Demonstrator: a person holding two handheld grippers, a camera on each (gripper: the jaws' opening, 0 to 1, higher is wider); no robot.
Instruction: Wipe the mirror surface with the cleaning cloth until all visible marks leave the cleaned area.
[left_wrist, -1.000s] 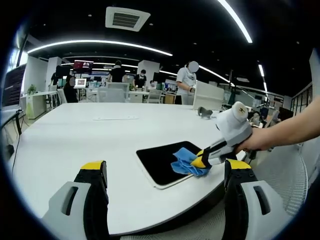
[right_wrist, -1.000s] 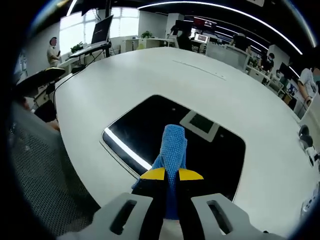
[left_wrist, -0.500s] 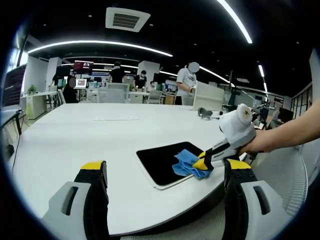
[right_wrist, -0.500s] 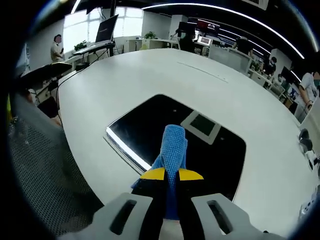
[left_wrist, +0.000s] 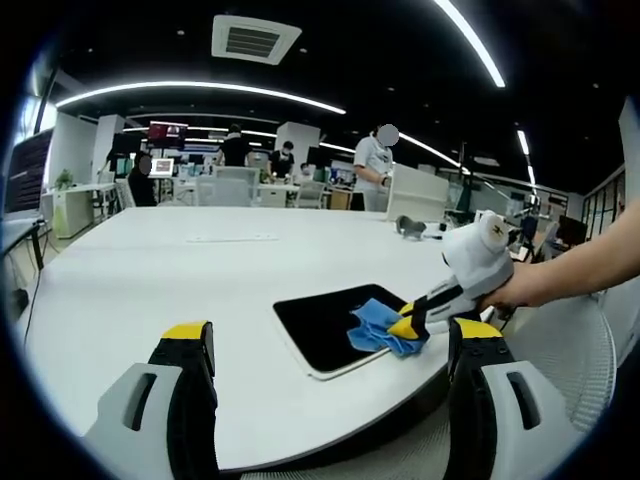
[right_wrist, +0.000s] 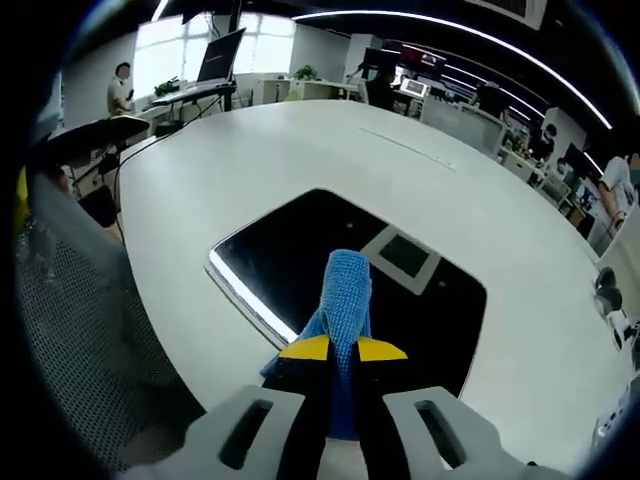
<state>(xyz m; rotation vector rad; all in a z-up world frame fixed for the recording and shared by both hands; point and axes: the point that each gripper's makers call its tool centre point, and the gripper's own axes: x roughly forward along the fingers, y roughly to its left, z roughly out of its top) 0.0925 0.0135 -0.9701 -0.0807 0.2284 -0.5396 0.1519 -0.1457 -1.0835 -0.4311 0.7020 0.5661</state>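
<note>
A dark rectangular mirror (left_wrist: 325, 322) (right_wrist: 300, 260) lies flat near the edge of a white table (left_wrist: 150, 280). It reflects a ceiling light strip and a vent. A blue cleaning cloth (left_wrist: 378, 327) (right_wrist: 343, 300) rests on the mirror's near end, and my right gripper (left_wrist: 412, 322) (right_wrist: 342, 349) is shut on it, held by a person's hand. My left gripper (left_wrist: 330, 345) hangs open in front of the table, well short of the mirror, with nothing between its yellow-tipped fingers (left_wrist: 188, 345).
A mesh chair (right_wrist: 90, 340) stands by the table edge beside the mirror. A small grey object (left_wrist: 409, 226) sits far across the table. Desks, monitors and several people fill the office behind. The white tabletop stretches wide to the left.
The right gripper with the cloth has slid a little toward the mirror's near edge. The left gripper has stayed still.
</note>
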